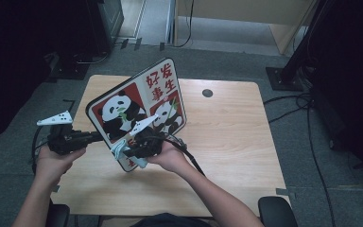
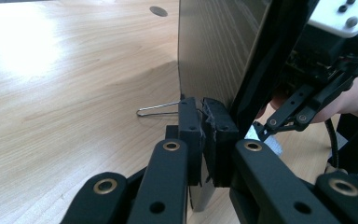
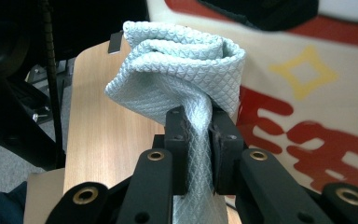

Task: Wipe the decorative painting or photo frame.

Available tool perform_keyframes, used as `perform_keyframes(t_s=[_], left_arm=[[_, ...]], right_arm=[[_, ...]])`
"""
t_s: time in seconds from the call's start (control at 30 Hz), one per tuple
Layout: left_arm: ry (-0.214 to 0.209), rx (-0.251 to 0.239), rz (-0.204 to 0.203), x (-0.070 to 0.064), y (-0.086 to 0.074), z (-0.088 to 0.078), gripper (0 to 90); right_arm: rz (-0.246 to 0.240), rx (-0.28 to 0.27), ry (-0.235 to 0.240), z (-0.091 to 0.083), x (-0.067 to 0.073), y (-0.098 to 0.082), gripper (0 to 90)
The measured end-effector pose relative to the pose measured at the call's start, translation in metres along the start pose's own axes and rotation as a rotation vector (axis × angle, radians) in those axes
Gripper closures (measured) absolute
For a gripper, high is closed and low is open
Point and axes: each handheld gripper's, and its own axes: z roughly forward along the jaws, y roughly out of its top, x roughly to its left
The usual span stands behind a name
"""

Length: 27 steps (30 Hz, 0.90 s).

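The panda board [image 1: 137,111] is being held tilted on edge above the table [image 1: 227,142], its left edge being pinched by the left gripper [image 1: 94,137]. The pale blue cloth [image 3: 182,70] is being clamped by the right gripper [image 3: 198,122] and pressed against the board's lower printed face, just beside it. The contact patch is being hidden by the right hand [image 1: 172,156]

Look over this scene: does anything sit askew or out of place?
The panda board is tilted, held off the table by the left gripper on its edge. The right gripper pinches a bunched cloth against it.
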Motion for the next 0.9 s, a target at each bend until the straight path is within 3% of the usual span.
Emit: perform_keyframes(t_s=[0.7, 0.9], left_arm=[[0.004, -0.009, -0.003, 0.0, -0.001, 0.0, 84.5], [0.003, -0.011, -0.002, 0.0, -0.001, 0.0, 82.6]], right_arm=[[0.01, 0.005, 0.012, 0.018, -0.005, -0.037, 79.9], [0.03, 0.052, 0.015, 0.026, -0.008, -0.051, 79.9]])
